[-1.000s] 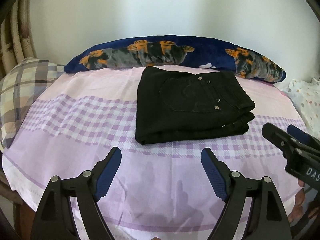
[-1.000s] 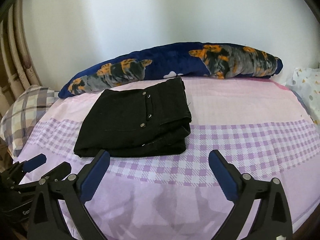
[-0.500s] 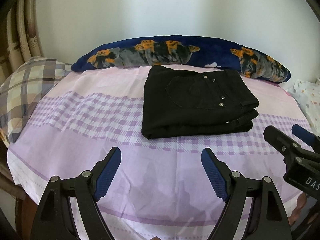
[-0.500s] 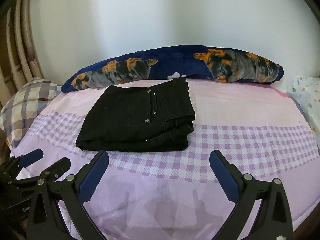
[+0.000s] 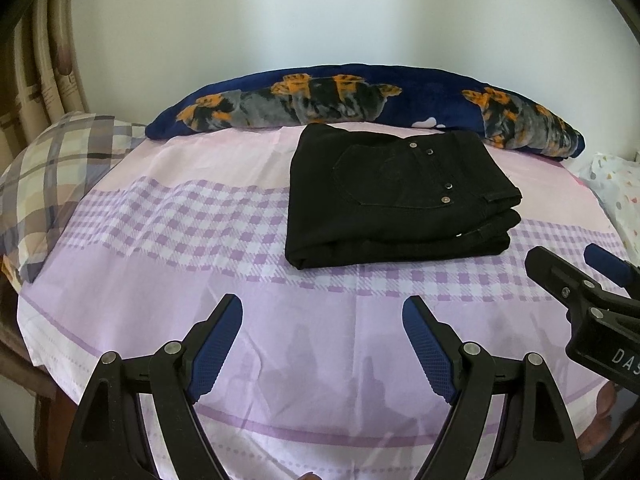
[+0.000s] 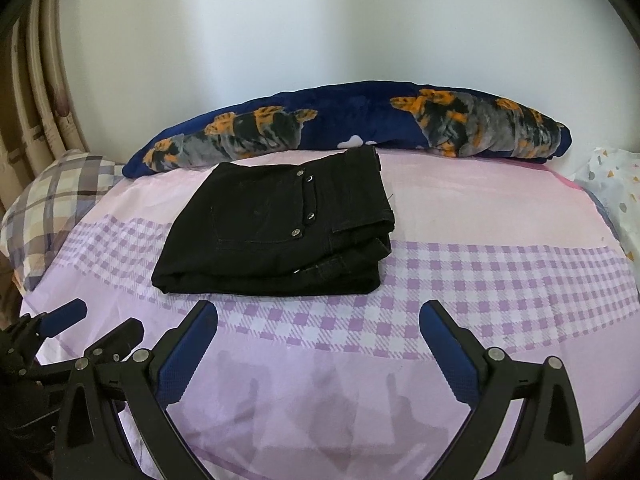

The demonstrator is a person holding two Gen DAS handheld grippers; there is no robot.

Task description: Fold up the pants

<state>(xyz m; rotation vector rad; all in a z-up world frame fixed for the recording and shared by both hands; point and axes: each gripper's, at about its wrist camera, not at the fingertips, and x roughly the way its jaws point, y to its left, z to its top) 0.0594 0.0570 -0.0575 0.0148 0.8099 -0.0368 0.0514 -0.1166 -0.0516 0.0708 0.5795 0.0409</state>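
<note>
The black pants (image 5: 396, 200) lie folded in a compact stack on the purple checked bed sheet (image 5: 180, 232), back pocket with metal rivets on top. They also show in the right wrist view (image 6: 280, 232). My left gripper (image 5: 322, 320) is open and empty, held above the sheet near the bed's front edge, short of the pants. My right gripper (image 6: 318, 324) is open and empty, also short of the pants. Each gripper shows at the side of the other's view: the right one (image 5: 580, 276) and the left one (image 6: 96, 320).
A long navy bolster with orange and grey print (image 5: 360, 100) lies along the wall behind the pants. A plaid pillow (image 5: 48, 172) is at the left, a white dotted pillow (image 5: 616, 188) at the right. Rattan bars (image 6: 32, 92) stand at the far left.
Both grippers have pulled back from the pants toward the front edge of the bed and risen a little. The pants have not moved. Both stay open.
</note>
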